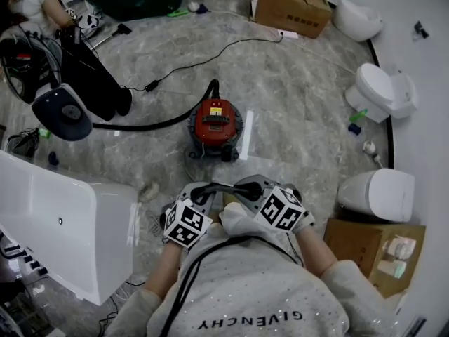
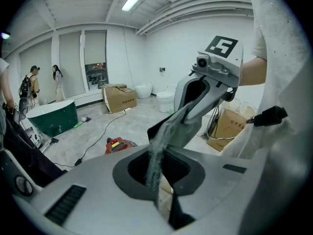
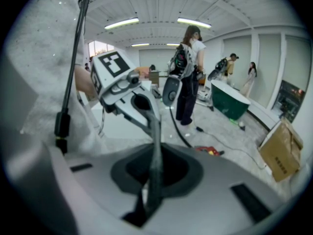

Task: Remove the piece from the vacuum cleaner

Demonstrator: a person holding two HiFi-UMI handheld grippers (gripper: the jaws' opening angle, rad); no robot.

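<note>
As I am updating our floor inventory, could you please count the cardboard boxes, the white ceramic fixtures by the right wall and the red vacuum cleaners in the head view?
Cardboard boxes: 2
White ceramic fixtures: 3
Red vacuum cleaners: 1
Total: 6

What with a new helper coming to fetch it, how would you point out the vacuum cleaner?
Start on the grey floor between the white tub and the toilets. Mid-floor stands the vacuum cleaner. It alone is red: squat, round, a black hose trailing left.

Grey marbled floor [image 1: 295,90], red vacuum cleaner [image 1: 215,123] at centre, cardboard box [image 1: 291,5], white toilet [image 1: 379,90]
</note>
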